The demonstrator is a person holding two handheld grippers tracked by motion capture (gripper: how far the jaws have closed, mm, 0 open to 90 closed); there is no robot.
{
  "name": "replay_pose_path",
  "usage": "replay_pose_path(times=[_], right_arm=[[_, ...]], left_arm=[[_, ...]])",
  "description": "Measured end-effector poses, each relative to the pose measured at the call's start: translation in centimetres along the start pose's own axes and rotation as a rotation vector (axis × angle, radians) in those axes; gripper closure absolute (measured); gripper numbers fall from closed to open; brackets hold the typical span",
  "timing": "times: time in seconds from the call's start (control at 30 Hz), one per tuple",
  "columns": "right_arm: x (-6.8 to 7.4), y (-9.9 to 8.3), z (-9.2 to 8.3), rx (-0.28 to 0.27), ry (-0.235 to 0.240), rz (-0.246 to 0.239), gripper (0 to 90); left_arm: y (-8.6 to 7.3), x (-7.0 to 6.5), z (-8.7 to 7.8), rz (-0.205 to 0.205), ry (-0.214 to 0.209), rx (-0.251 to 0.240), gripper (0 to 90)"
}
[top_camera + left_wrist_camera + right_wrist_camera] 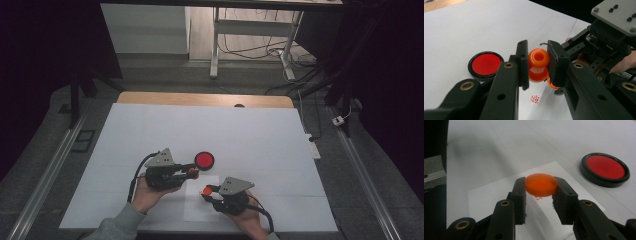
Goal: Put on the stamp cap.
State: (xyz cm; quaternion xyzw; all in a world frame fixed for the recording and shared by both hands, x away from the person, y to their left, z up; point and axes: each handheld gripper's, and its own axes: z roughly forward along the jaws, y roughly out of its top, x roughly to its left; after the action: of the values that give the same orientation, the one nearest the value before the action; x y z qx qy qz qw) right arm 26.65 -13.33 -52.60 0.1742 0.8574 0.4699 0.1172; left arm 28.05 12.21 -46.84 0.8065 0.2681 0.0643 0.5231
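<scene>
Left gripper clamps orange piece; right gripper clamps cap.

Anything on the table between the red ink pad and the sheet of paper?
Nothing: in the right gripper view, bare white table separates the round black-rimmed red ink pad from the white paper sheet.

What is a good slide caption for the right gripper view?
Right gripper shut on orange cap above white sheet, red ink pad nearby.
</scene>
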Motion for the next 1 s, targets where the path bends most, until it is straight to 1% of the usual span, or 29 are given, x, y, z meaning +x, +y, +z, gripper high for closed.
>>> replay_pose_path(times=[0.3,0.47,0.63,0.83,0.9,1.0], right_arm=[[-0.1,0.0,0.0,-0.008,0.007,0.005,63.7],[-0.1,0.0,0.0,-0.004,0.008,0.002,63.8],[-0.1,0.0,-0.1,-0.004,0.008,0.003,63.7],[-0.1,0.0,0.0,-0.014,0.009,0.006,63.7],[-0.1,0.0,-0.1,-0.005,0.007,0.002,63.8],[-0.1,0.0,0.0,-0.013,0.008,0.004,63.8]], left_arm=[[0.0,-0.2,0.3,0.002,-0.008,0.000,71.9],[0.2,-0.6,0.9,0.000,-0.038,-0.001,71.9],[0.1,-1.1,1.6,0.007,-0.056,0.011,71.9],[-0.1,-1.3,2.0,-0.001,-0.087,0.012,71.9],[-0.2,-1.4,2.2,0.001,-0.091,0.015,71.9],[-0.2,-1.5,2.5,0.003,-0.095,0.023,71.9]])
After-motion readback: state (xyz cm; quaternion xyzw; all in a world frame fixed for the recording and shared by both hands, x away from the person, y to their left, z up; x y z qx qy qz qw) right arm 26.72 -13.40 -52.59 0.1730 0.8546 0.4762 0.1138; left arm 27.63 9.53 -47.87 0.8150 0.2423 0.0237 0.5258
